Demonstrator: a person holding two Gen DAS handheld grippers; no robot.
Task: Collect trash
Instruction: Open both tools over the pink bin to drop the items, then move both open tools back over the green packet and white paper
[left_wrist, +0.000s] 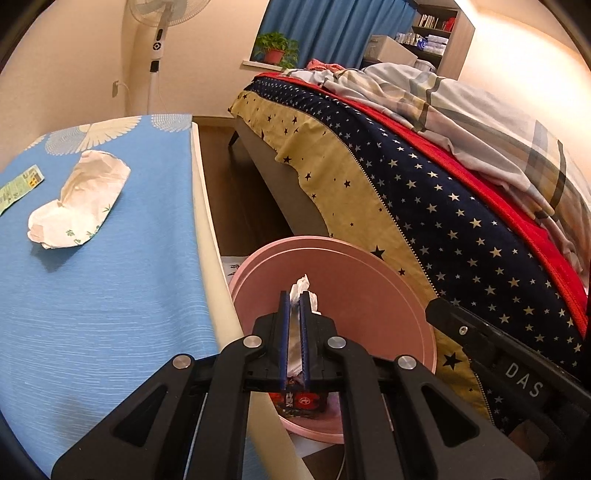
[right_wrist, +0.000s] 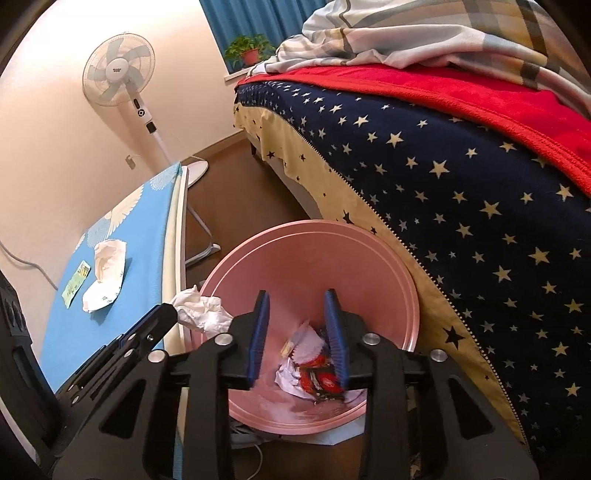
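Left gripper (left_wrist: 294, 295) is clamped on a crumpled white tissue (left_wrist: 303, 290), blue pads nearly together with the paper squeezed between them and sticking out past the tips. It hangs over the pink bin (left_wrist: 369, 295), near the rim on the table side; in the right wrist view the same tissue (right_wrist: 201, 308) shows at the left gripper's tip (right_wrist: 168, 314), right at the bin's rim (right_wrist: 413, 295). Right gripper (right_wrist: 297, 299) is released: jaws parted, nothing between the pads, pointing down into the bin mouth. Bin contents seen between its fingers: white crumpled paper (right_wrist: 291, 378) and a red printed wrapper (right_wrist: 325, 380) at the bottom; a small white scrap (right_wrist: 306, 343) sits above them, blurred, can't tell if it's resting or in the air. Bin stands on the wood floor between the table with blue cloth (left_wrist: 110, 295) and the bed with star-print cover (left_wrist: 424, 192), touching the bed cover on that side. On the table, well apart from both grippers: a larger crumpled white wrapper with green print (left_wrist: 79, 201) and a small green packet (left_wrist: 20, 186) just beside it. Background: standing fan (right_wrist: 118, 70), potted plant (right_wrist: 251, 50) on the sill, blue curtain.
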